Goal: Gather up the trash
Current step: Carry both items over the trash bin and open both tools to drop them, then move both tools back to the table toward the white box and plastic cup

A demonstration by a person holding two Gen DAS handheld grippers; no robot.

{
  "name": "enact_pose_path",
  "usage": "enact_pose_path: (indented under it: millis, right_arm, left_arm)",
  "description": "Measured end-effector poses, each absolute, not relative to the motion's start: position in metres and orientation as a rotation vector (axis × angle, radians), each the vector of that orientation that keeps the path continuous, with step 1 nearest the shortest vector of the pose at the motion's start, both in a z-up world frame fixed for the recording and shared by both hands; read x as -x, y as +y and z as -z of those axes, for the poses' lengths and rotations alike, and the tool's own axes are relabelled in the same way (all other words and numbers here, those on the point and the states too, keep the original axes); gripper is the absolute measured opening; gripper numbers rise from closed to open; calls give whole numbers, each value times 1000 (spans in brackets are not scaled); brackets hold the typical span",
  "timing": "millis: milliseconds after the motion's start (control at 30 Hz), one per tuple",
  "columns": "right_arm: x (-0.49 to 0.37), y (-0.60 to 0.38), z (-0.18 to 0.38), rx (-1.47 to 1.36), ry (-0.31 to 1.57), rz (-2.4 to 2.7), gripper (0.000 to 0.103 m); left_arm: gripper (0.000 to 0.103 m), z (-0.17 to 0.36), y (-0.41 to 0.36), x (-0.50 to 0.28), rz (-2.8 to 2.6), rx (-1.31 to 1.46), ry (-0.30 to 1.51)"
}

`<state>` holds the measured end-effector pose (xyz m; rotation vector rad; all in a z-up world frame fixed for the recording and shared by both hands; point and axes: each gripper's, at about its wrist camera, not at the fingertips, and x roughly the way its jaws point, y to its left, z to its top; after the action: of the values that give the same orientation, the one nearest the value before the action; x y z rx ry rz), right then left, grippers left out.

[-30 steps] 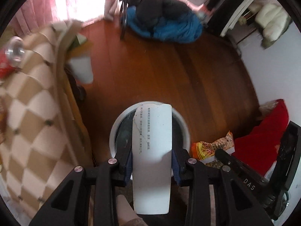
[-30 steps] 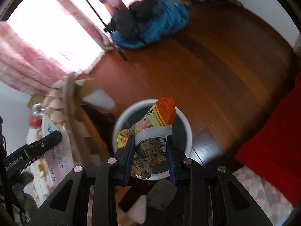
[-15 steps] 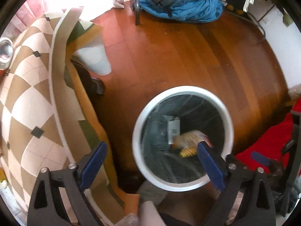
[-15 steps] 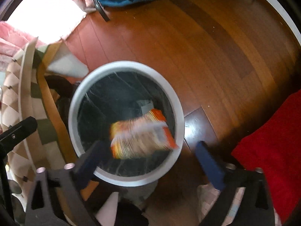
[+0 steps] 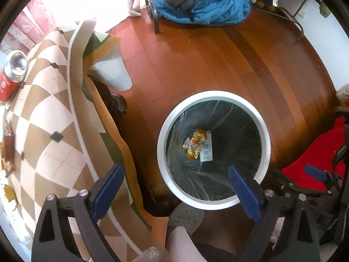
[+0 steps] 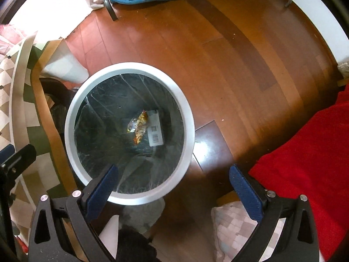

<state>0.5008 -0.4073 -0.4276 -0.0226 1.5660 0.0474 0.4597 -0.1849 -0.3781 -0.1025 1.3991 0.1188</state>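
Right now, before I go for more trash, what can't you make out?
- Print on the white paper in the bin: too small, both views.
- Red can: label cut off by left view's edge.
- Tablecloth items at far left: blurred, cropped.

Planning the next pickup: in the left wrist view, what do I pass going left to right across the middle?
Red can → checked tablecloth → white cup → bin, with the snack wrapper then the white card inside it → red cloth.
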Motion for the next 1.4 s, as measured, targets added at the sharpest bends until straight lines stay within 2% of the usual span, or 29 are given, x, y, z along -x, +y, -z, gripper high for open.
enact_pose_path:
  millis: [333, 567, 800, 933, 1100, 1300, 1333, 1400]
  right_arm:
    - [-485, -407, 360, 5, 1482, -54, 103]
    - [-469, -404, 281, -41, 1371, -51, 103]
    - [-433, -357, 186, -72, 1251, -184, 103]
    - [-401, -299, 149, -47, 1221, -312, 103]
    - [-349, -203, 155, 31, 1251, -478, 103]
    - [-295, -98, 233, 124, 1389, -645, 101]
    - [-287, -83, 245, 143, 1402, -671, 99]
    - [-276, -57, 267, 207, 1423, -699, 87]
  left_arm:
    - [98, 315, -186, -435, -109, 112, 1299]
    - [98, 253, -177, -403, -103, 135, 1203]
    - [98, 170, -118, -339, -171, 186, 1057]
    - [98, 150, -59, -283, -290, 212, 1017]
    - [98, 175, 15, -206, -456, 239, 1047]
    - [98, 258, 84, -129, -602, 302, 1187]
    - [98, 271, 93, -120, -614, 312, 1206]
    - [98, 292, 106, -107, -625, 326, 1235]
